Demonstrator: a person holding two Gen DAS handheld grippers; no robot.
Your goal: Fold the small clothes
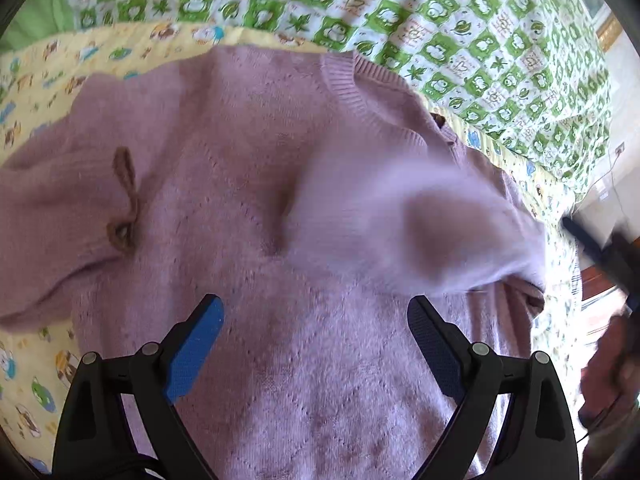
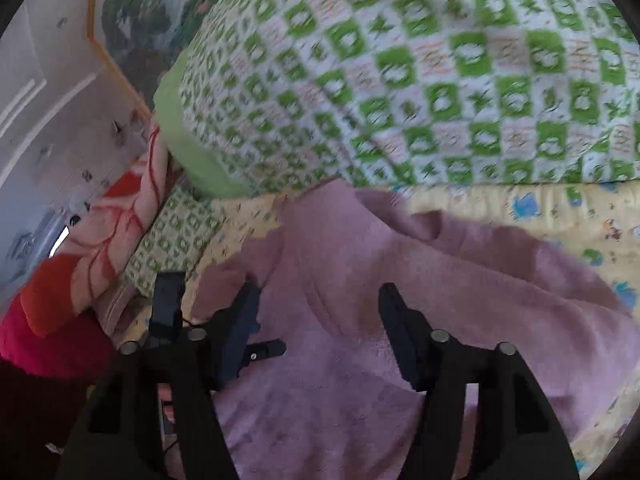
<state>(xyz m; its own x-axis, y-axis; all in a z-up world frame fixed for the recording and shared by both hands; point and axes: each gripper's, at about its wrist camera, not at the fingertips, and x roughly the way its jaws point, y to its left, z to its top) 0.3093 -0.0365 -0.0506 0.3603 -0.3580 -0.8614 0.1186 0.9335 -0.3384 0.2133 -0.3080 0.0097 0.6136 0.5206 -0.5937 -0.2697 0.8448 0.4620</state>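
Note:
A small lilac knitted sweater lies on a yellow printed blanket, neck band toward the far side. Its left sleeve, with a brown bow, is folded over the body. The right sleeve is blurred and raised over the body. My left gripper is open just above the sweater's lower body, holding nothing. My right gripper is open over the sweater, empty. The right gripper also shows blurred at the right edge of the left wrist view.
A green and white checked quilt lies behind the yellow blanket and shows large in the right wrist view. Red and pink bedding and a wall with a picture lie to the left there.

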